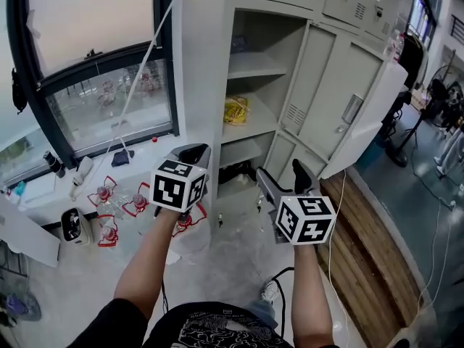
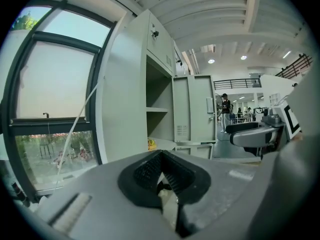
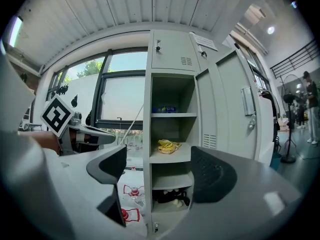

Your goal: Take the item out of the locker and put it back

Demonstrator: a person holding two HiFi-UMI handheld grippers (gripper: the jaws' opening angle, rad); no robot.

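Your right gripper [image 3: 160, 170] is spread wide and empty; your left gripper [image 2: 162, 173] is closed on nothing. The yellow packet [image 3: 169, 146] lies centre frame on the locker's [image 3: 172, 91] 2nd shelf down. It looks light, soft and crinkly, so pinch its bunched middle gently.

Head view steeply down; both gripper views level, toward the shared locker [image 3: 172, 91]

Left tongs [image 2: 161, 160] pressed together, empty, open locker [image 2: 125, 94] ahead, yellow item [image 2: 151, 144] on shelf [image 2: 161, 143], window [image 2: 50, 109] left
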